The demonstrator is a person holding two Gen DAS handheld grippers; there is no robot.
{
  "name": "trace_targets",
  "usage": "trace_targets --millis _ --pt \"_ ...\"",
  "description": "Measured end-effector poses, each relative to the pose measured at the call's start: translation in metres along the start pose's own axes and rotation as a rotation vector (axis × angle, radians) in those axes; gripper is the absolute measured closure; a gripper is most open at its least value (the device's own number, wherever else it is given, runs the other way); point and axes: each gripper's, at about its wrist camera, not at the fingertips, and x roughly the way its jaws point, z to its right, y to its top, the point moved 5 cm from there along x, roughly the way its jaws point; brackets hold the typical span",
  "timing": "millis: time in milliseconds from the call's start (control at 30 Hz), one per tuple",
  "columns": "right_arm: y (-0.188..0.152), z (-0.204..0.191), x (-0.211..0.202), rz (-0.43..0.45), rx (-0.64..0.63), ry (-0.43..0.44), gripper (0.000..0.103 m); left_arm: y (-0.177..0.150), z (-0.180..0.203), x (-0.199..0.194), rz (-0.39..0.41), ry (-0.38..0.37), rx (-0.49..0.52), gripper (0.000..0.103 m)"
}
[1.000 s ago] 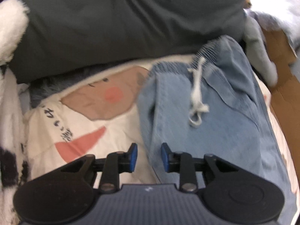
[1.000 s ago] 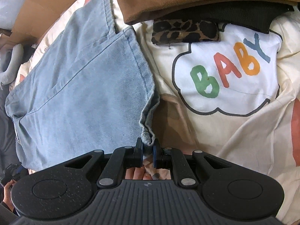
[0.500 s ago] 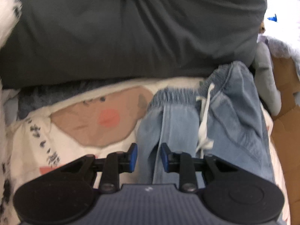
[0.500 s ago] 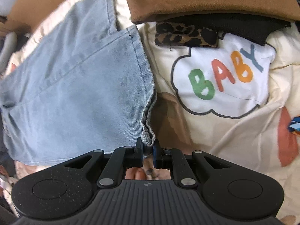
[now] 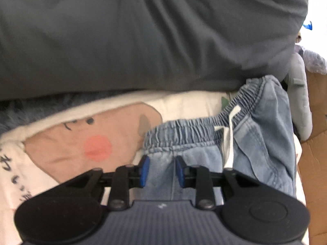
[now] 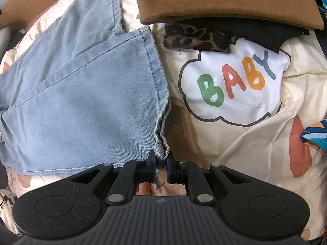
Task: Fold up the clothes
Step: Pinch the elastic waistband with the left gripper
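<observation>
Pinching the jeans (image 6: 81, 102) hem, your right gripper (image 6: 160, 164) anchors one end; your left gripper (image 5: 161, 170), jaws opening, straddles denim just below the waistband (image 5: 184, 134)

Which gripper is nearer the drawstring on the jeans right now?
Left. The left gripper is just below the waistband, jaws opening, close beside the drawstring. The right gripper is clamped on the hem of the jeans, far from it.
</observation>
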Motion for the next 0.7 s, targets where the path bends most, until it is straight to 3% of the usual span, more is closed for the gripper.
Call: trace_targets --millis 133,367,433,600,700 --pt "0.0 0.003 0.001 -0.002 0.015 0.013 0.095 -0.008 0.003 0.008 -0.016 -0.025 -0.018 0.066" --pt "-0.003 0.006 0.003 -0.017 0.015 0.022 0.094 -0.018 0.024 0.023 -0.049 -0.055 -0.015 0.022" --pt "-0.003 0.007 0.005 -0.023 0.018 0.024 0.094 -0.02 0.03 0.029 -0.051 -0.027 0.005 0.016" --pt "-0.004 0.01 0.009 -0.028 0.028 0.03 0.094 -0.021 0.041 0.039 -0.053 0.024 0.031 0.019" --pt "-0.004 0.012 0.012 -0.031 0.036 0.035 0.094 -0.02 0.042 0.041 -0.046 0.055 0.053 0.037"
